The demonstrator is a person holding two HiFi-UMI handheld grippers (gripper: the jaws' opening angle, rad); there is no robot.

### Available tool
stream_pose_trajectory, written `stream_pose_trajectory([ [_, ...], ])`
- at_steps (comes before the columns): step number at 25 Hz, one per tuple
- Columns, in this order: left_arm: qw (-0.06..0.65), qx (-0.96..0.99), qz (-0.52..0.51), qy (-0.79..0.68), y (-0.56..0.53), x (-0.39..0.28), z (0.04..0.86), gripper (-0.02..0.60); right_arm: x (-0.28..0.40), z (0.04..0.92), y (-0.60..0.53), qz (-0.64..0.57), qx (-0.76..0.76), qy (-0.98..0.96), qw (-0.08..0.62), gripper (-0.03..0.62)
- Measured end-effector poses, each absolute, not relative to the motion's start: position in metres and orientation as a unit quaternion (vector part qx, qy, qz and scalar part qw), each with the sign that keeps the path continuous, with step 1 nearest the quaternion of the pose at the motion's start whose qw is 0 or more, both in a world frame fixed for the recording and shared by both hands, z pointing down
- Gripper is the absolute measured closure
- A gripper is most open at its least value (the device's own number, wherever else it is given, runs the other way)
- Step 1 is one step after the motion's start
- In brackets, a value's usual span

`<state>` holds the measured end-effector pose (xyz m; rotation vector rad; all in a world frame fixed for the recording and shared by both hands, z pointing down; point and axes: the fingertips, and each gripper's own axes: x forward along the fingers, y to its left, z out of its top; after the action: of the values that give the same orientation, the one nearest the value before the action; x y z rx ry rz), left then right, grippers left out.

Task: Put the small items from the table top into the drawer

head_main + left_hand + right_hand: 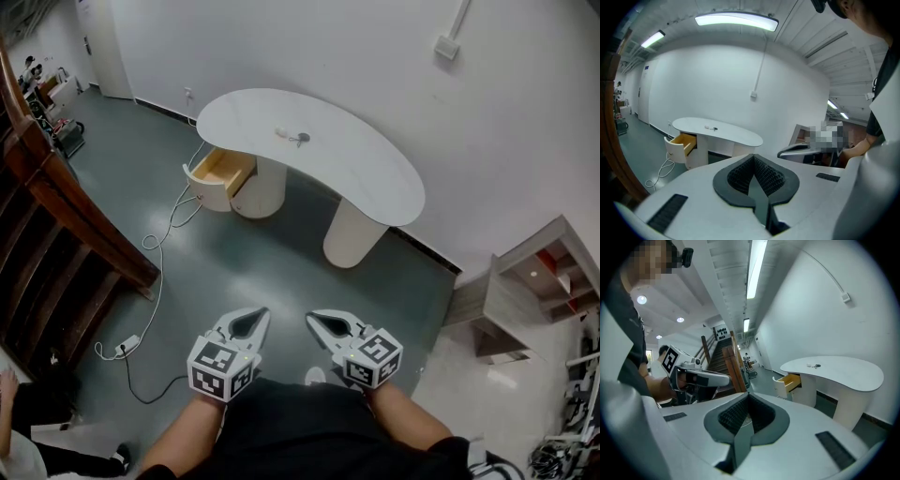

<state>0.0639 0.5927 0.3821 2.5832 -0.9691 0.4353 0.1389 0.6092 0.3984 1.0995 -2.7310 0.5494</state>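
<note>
Far ahead stands a white kidney-shaped table with two small items, a pale one and a dark one, near its back edge. Its wooden drawer is pulled open at the left end. My left gripper and right gripper are side by side near my body, well short of the table, both shut and empty. The left gripper view shows the shut left gripper, the items and the drawer. In the right gripper view are the shut right gripper, the items and the drawer.
A dark wooden stair rail runs along the left. A white cable with a power strip lies on the grey floor between it and the table. A low shelf unit stands at the right. A seated person is at the bottom left.
</note>
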Motion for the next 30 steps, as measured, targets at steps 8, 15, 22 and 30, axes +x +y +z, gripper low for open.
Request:
stream_pose_trajectory([
  [8,0.178,0.906,0.161,-0.349,0.594,0.083,0.388,0.566,0.158,0.401,0.610,0.175,0.359,-0.913,0.084,0.585],
  [15,0.203,0.896,0.150,-0.365,0.597,0.109,0.395,0.566,0.188,0.409,0.610,0.178,0.344,-0.918,0.089,0.585],
  [22,0.242,0.880,0.137,-0.385,0.600,0.139,0.410,0.566,0.222,0.418,0.607,0.182,0.324,-0.924,0.092,0.585],
  [30,0.253,0.870,0.145,-0.397,0.605,0.164,0.419,0.566,0.253,0.432,0.604,0.200,0.320,-0.922,0.092,0.585],
])
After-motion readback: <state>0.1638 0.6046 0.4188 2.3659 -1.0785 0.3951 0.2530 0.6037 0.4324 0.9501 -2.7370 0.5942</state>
